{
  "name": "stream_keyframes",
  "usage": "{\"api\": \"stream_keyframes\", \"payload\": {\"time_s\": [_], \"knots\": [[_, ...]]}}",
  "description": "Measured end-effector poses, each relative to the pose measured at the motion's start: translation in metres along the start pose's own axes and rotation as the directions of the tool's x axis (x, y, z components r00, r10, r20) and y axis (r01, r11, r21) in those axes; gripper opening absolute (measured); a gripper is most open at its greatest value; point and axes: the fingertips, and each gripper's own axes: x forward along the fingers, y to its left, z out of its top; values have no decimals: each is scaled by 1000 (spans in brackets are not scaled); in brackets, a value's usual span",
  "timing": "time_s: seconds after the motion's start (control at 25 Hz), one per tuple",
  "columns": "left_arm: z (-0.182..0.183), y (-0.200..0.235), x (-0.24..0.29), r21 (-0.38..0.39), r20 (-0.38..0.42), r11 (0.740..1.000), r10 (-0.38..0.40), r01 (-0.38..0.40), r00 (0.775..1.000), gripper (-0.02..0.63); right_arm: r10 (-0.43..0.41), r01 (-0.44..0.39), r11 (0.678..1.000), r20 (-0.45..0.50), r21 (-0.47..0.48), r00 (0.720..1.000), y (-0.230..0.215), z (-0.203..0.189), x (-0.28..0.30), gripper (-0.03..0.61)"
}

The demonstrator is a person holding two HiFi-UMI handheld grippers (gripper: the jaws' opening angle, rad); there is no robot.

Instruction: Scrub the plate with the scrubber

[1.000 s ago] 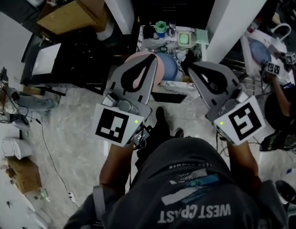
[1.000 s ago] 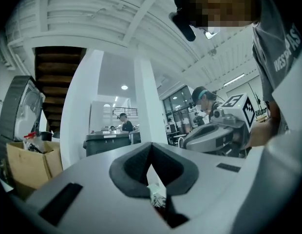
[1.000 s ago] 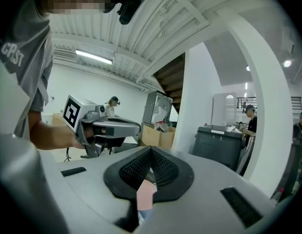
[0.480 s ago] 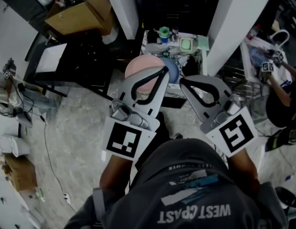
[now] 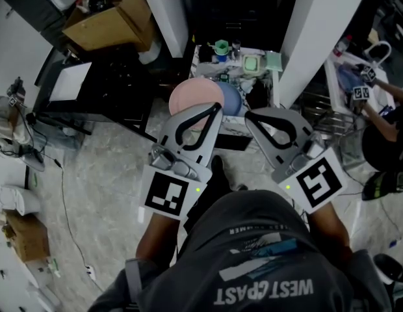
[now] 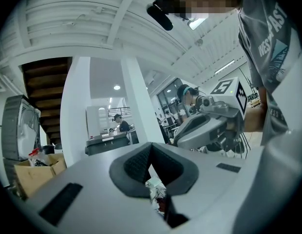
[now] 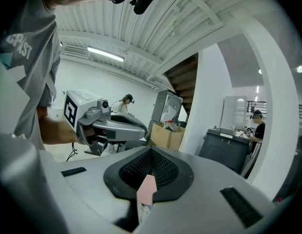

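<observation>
A pink plate (image 5: 194, 97) lies at the near edge of a small cluttered table (image 5: 274, 83), beside a blue plate (image 5: 234, 99). A pale green square item (image 5: 253, 62) sits further back on that table; whether it is the scrubber I cannot tell. My left gripper (image 5: 218, 107) is shut and empty, held in the air with its tip over the pink plate's near rim. My right gripper (image 5: 247, 116) is shut and empty too, just right of it. A strip of the pink plate (image 7: 147, 189) shows through the jaw gap in the right gripper view.
White pillars (image 5: 165, 12) (image 5: 320, 31) flank the small table. A cardboard box (image 5: 101, 18) and a dark bench (image 5: 104, 86) stand at the left. At the right, another person (image 5: 383, 119) works by a wire rack (image 5: 331, 119). Cables run over the marble floor (image 5: 91, 194).
Both grippers have drawn closer together and sit lower against the table, so more of the pink plate shows above the left one. Both stayed shut.
</observation>
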Motion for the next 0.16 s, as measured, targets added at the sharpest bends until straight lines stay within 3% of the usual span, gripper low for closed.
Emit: {"api": "stream_keyframes", "payload": {"time_s": [0.16], "knots": [[-1,-8,0,2,1,1000,0,0,1000,0,-4,4,1000,-1,6,1000,1,-6,-7,29]]}}
